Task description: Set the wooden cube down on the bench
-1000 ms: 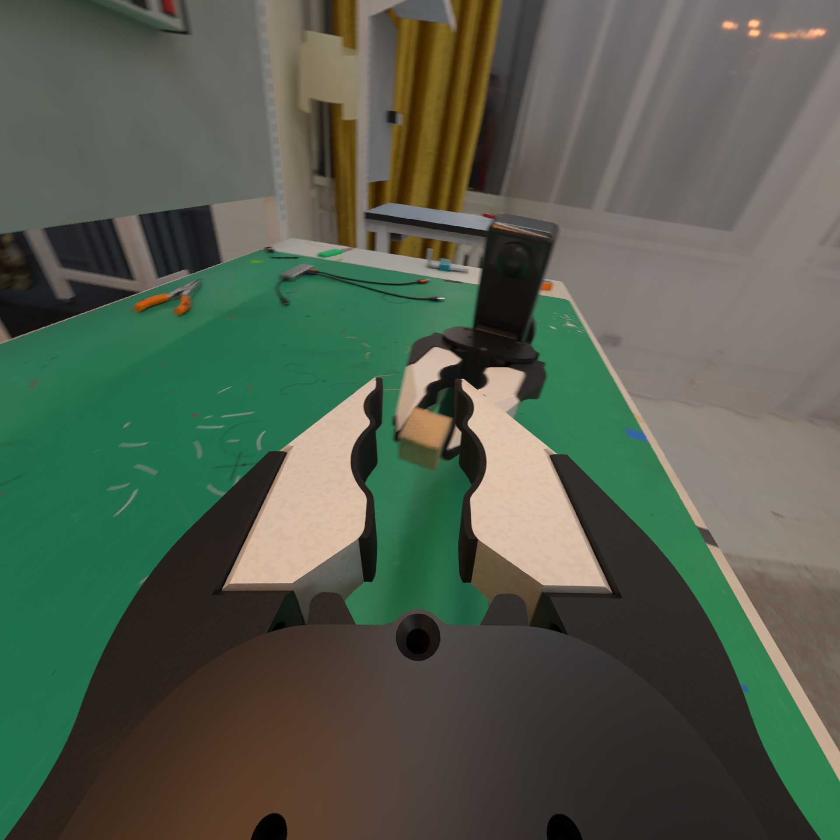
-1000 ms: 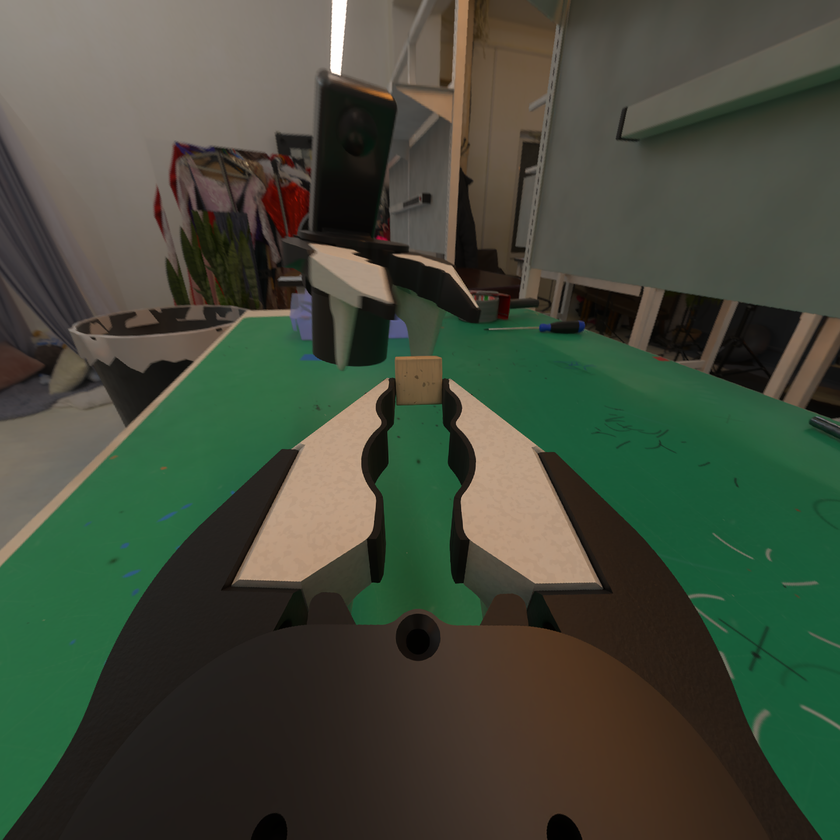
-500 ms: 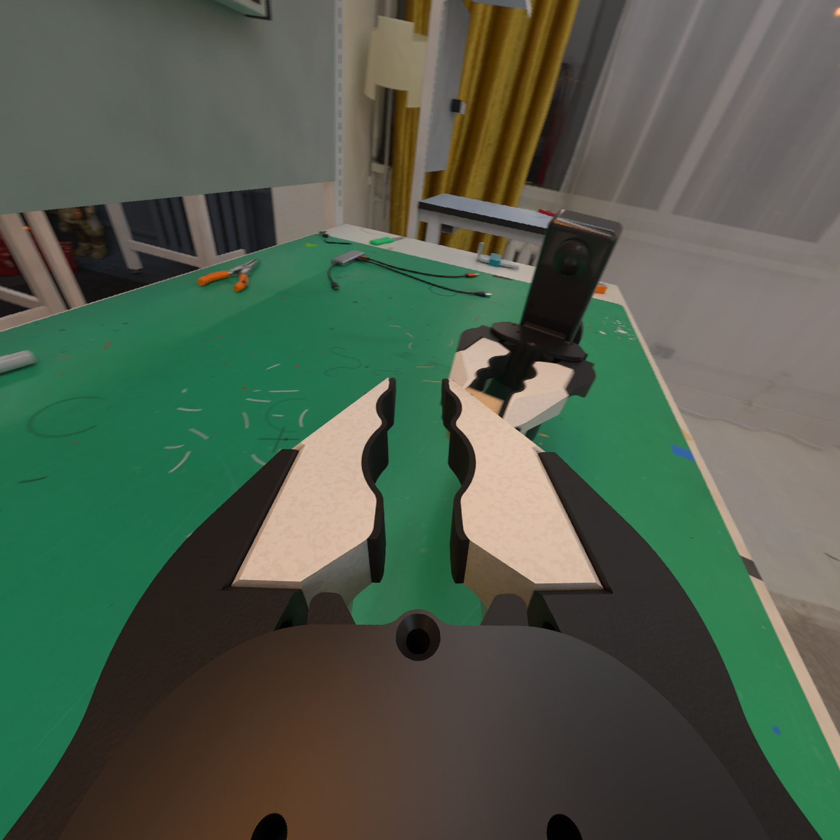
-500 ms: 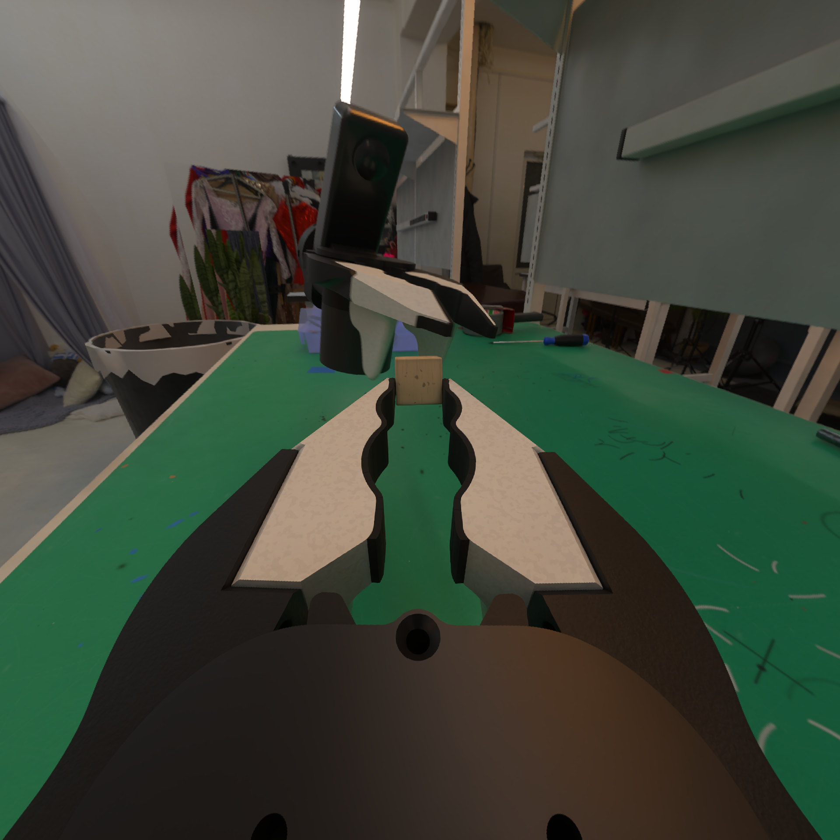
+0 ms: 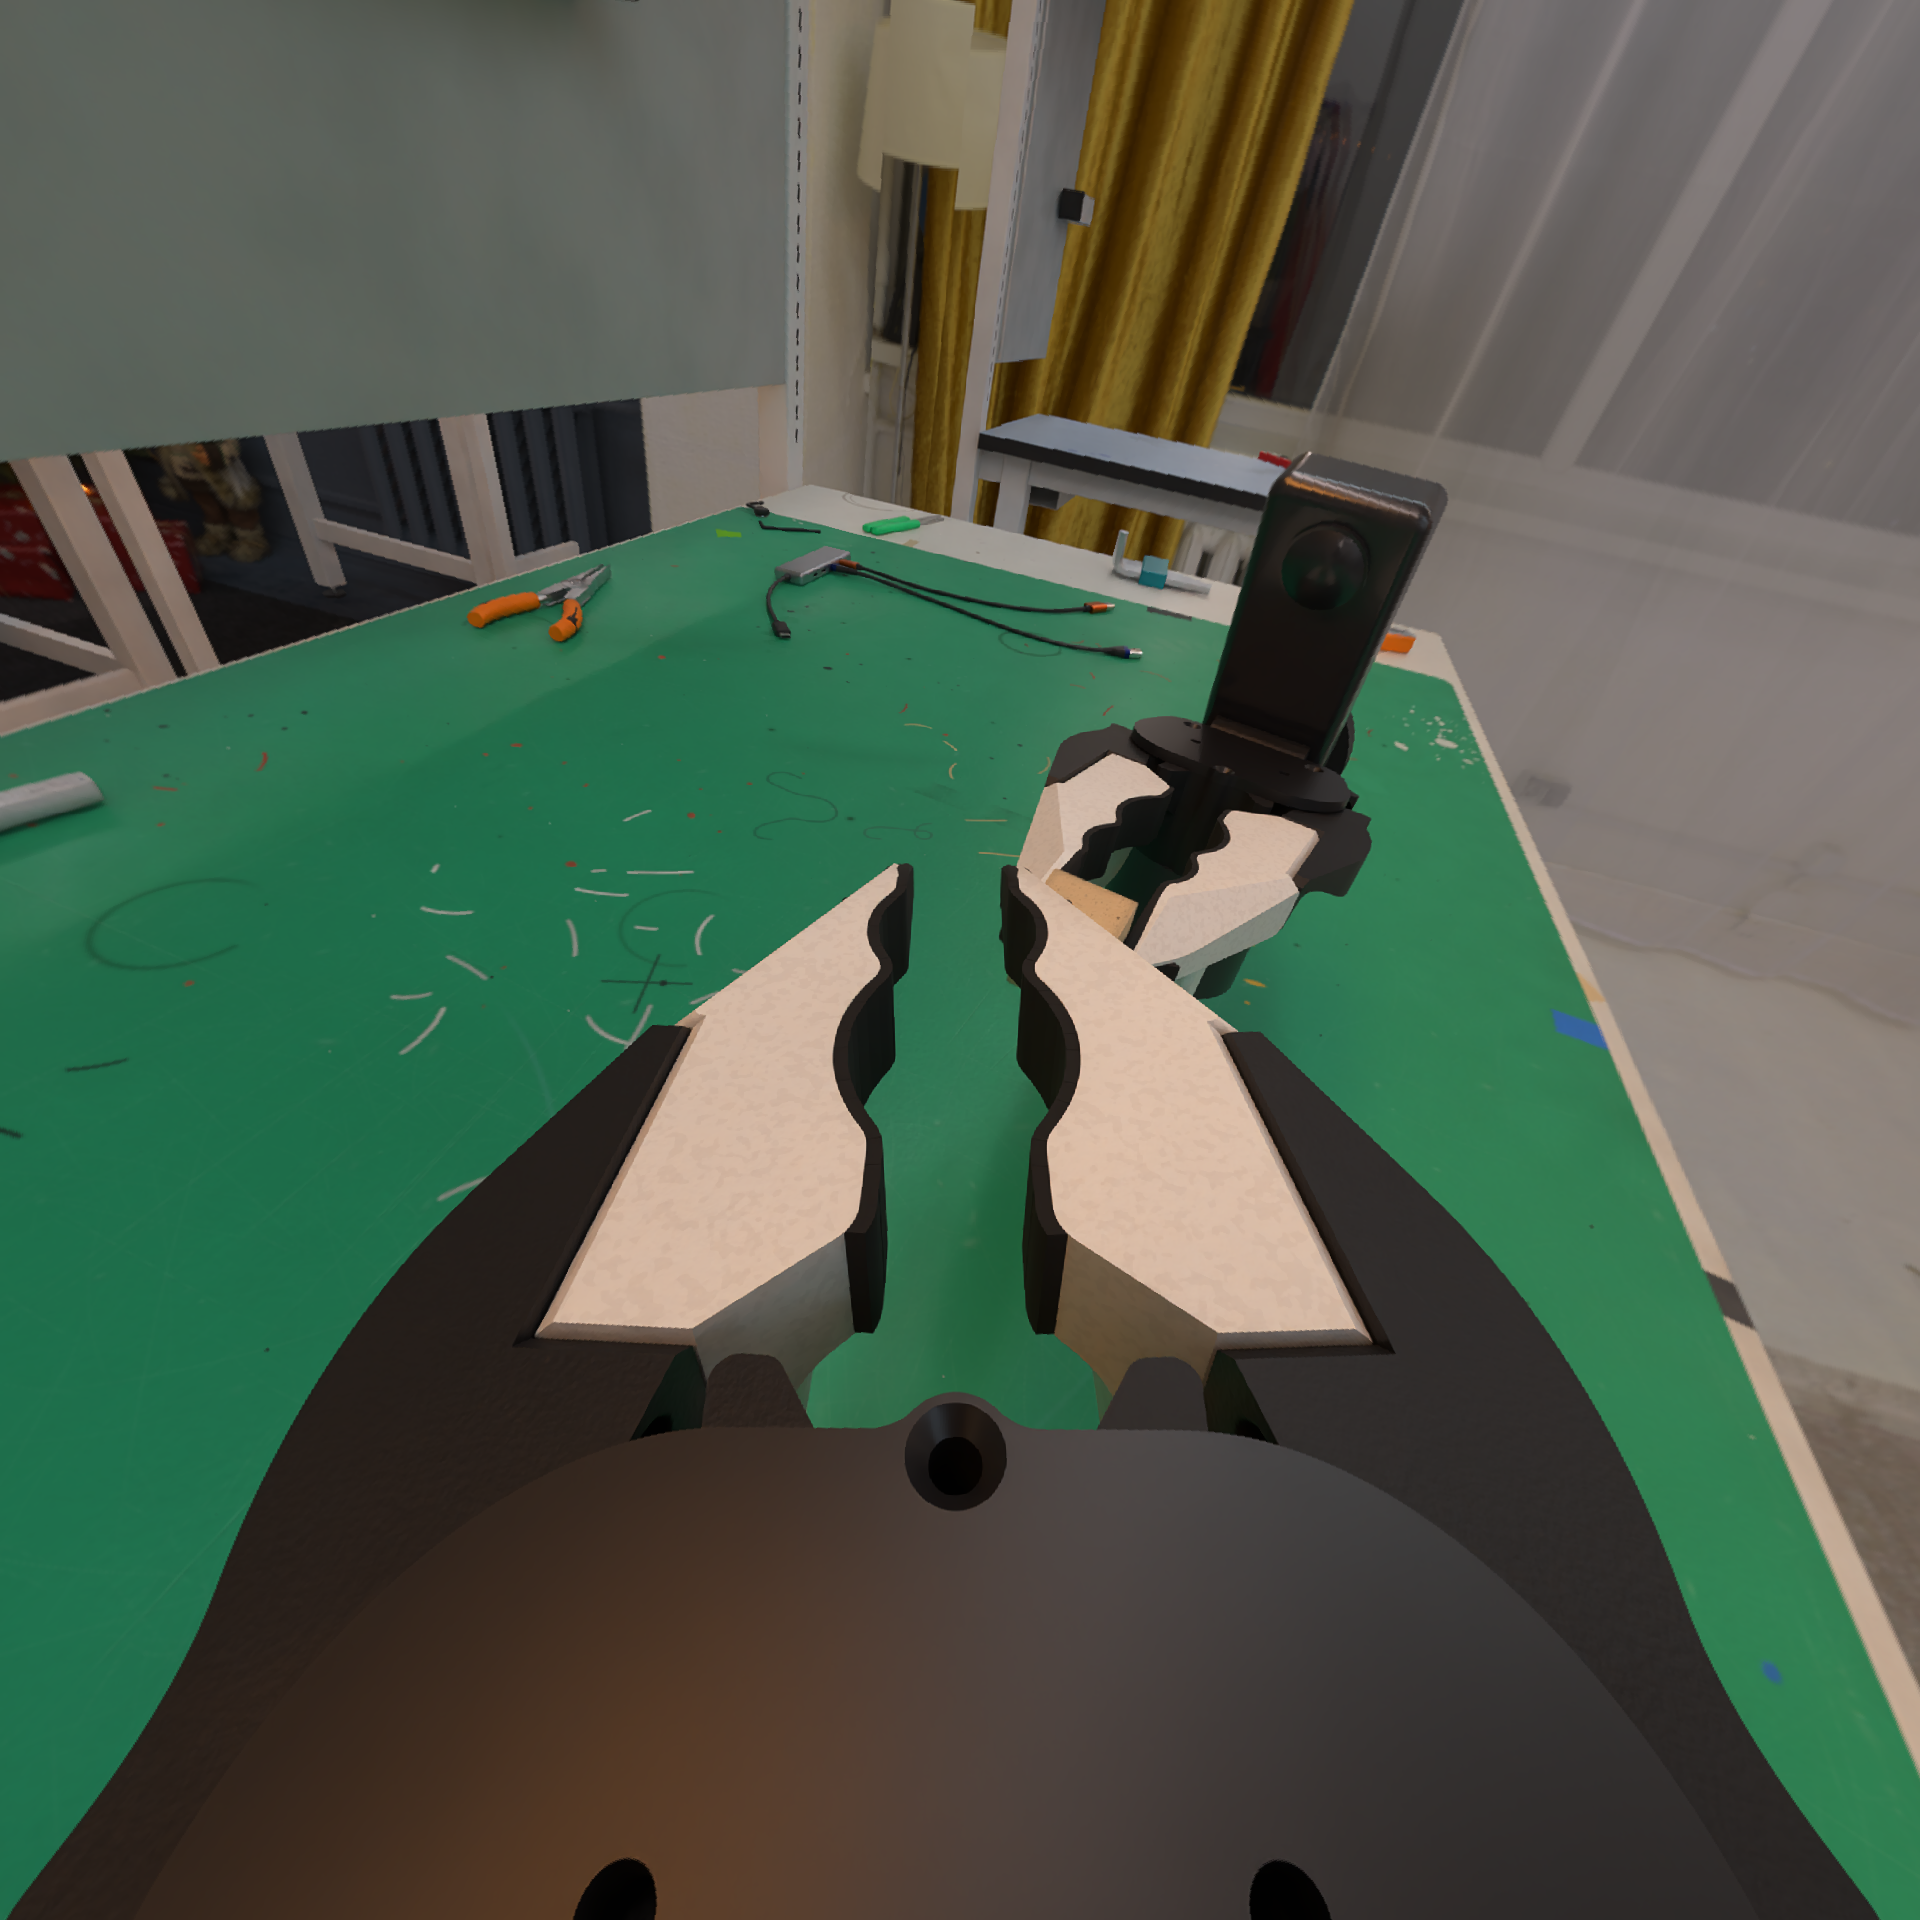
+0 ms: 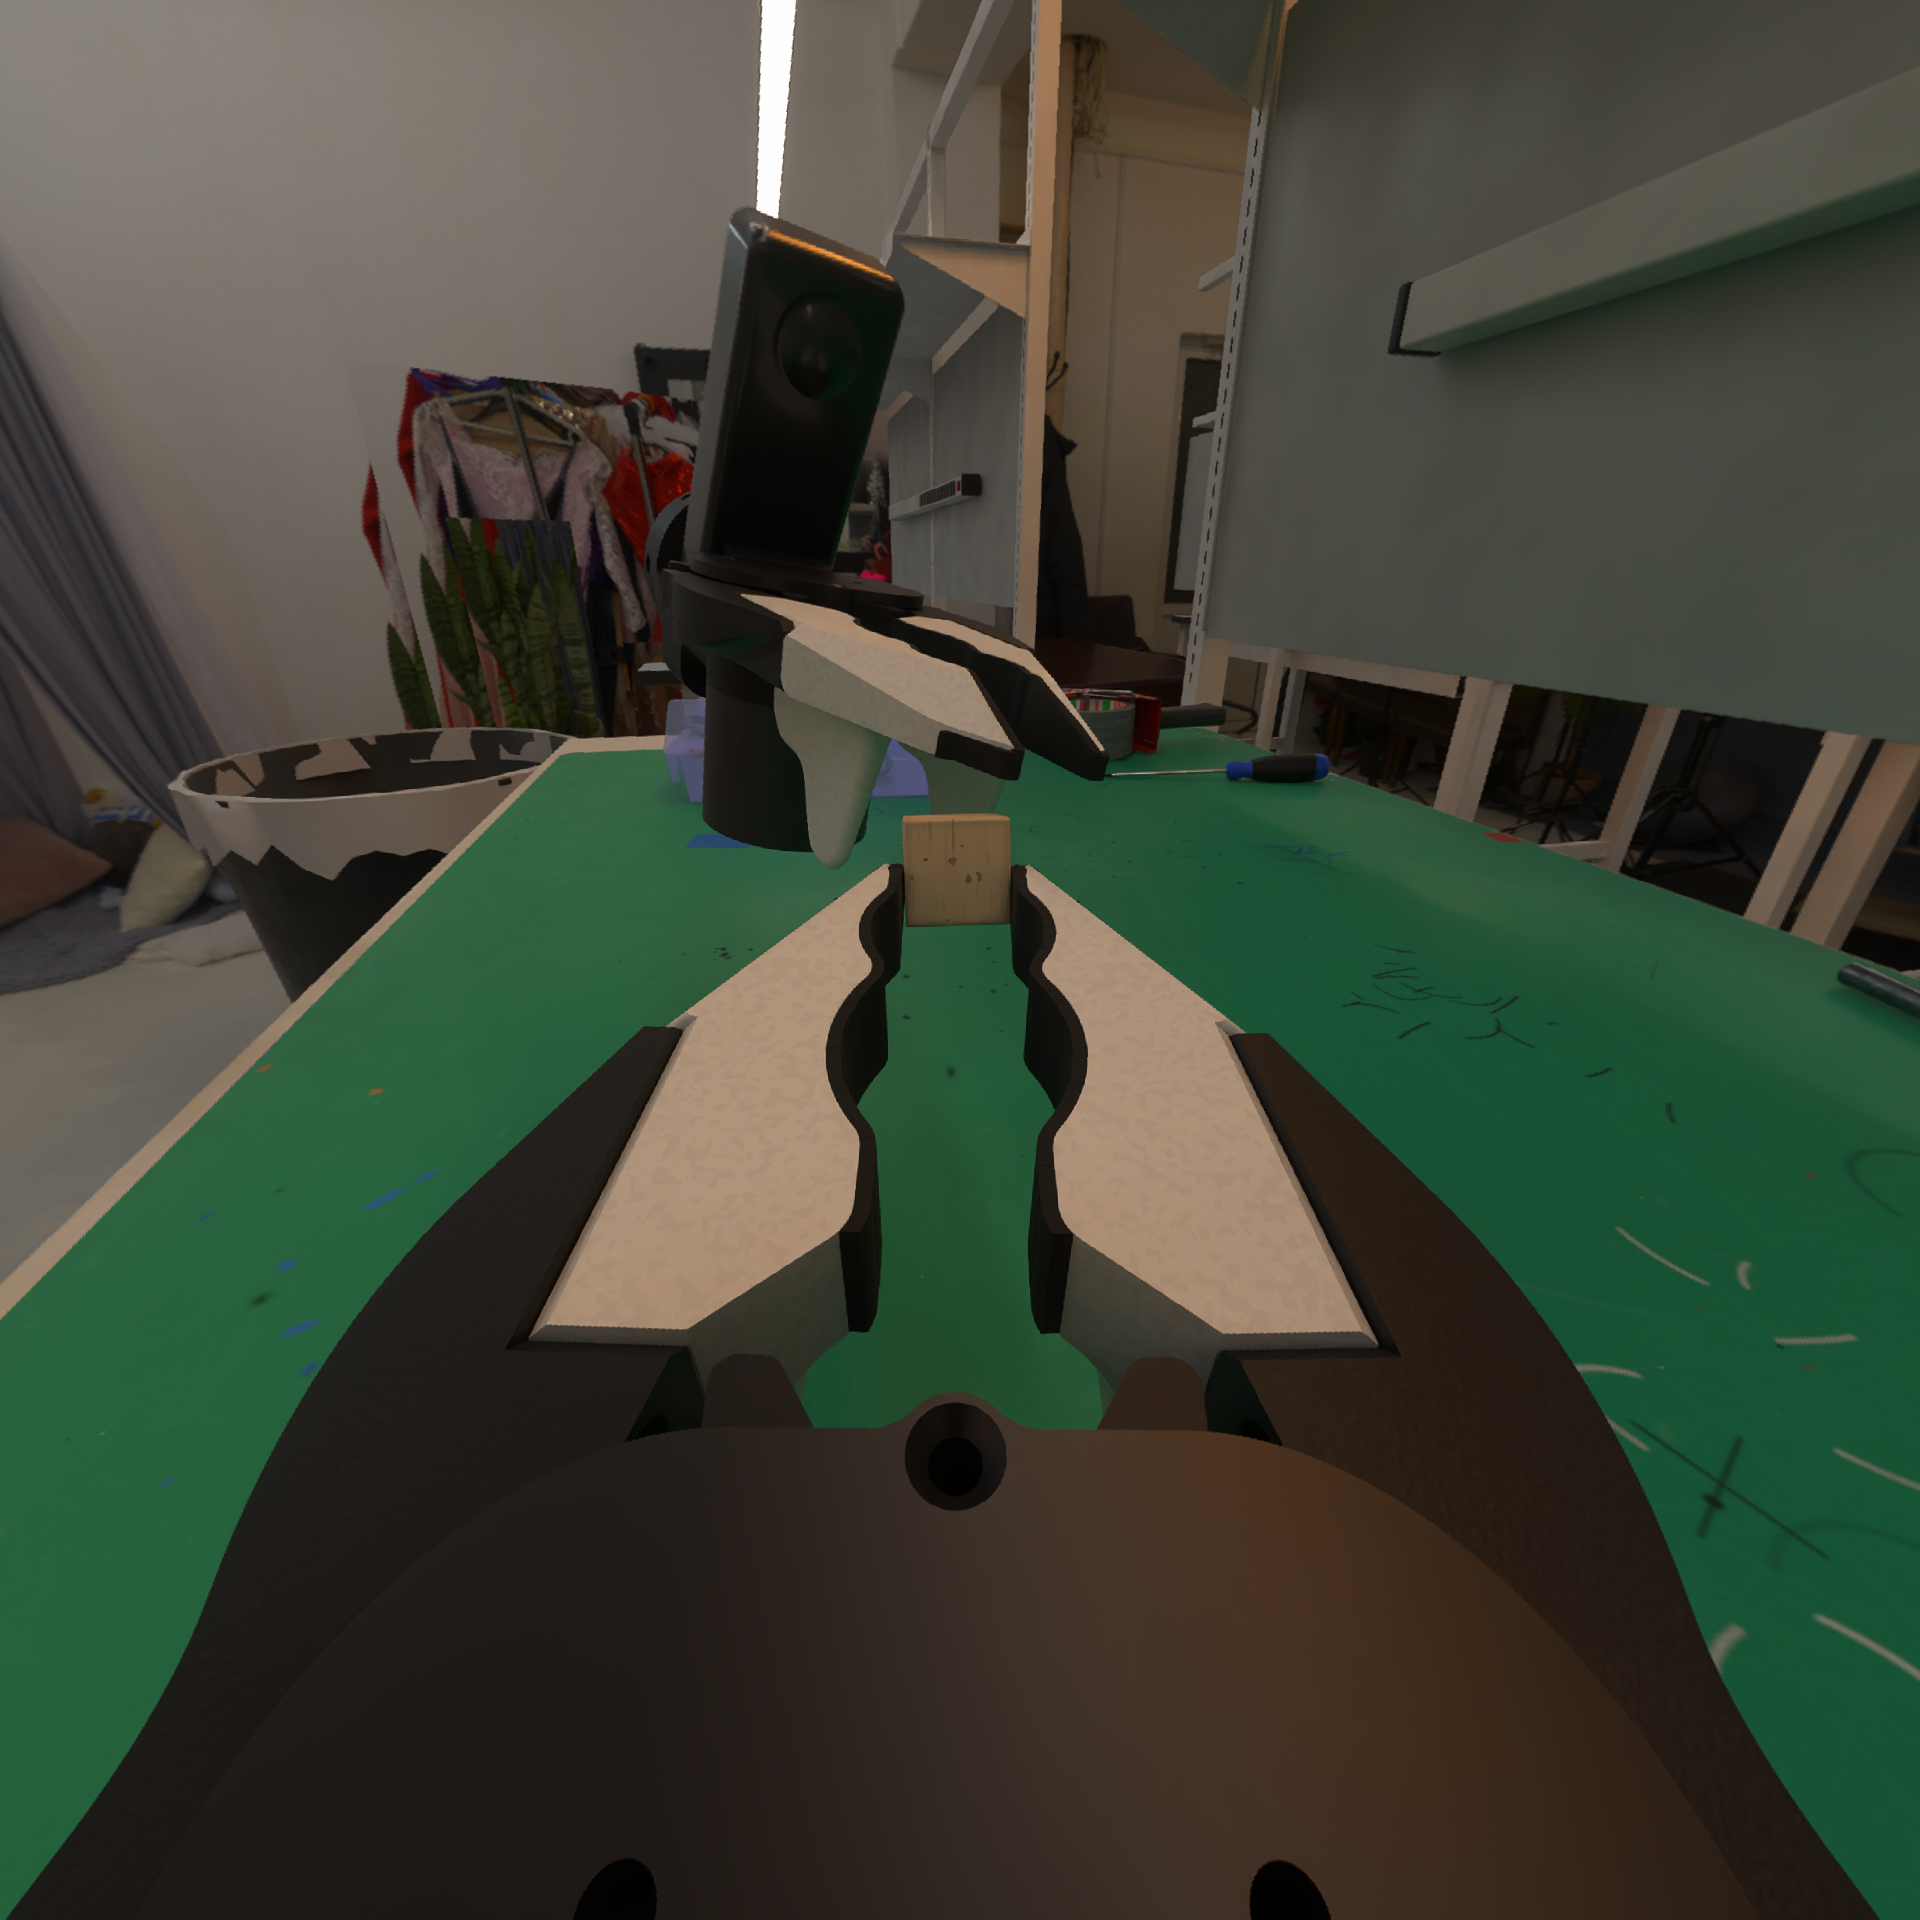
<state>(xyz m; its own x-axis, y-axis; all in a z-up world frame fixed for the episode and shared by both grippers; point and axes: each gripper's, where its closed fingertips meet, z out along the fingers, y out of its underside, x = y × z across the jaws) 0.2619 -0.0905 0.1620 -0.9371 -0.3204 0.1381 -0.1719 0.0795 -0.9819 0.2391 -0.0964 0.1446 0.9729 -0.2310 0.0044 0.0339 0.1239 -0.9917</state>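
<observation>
Wooden cube [image 6: 956, 871] sits clamped between the right gripper [image 6: 957, 883] fingertips, low over the green desk [image 6: 1351, 1039] near its long edge. Left gripper [image 5: 954, 883], jaws slightly apart and empty, hovers just beside; wide bare surface lies toward the pliers [image 5: 540, 608].

You have the wooden cube [image 6: 956, 871] pinched at the very tips of the right gripper [image 6: 956, 894], one jaw tip pressed on each side face. It is a small pale block with light grain and a few dark specks on the face turned back toward you. It sits square between the jaws, its top edge level and rising a little above the jaw tips, its lower edge down between them. From the left wrist view the cube [image 5: 1091, 902] shows only partly, as a tan wedge low over the green bench [image 5: 416, 790]; whether it touches the surface, you cannot tell.
</observation>
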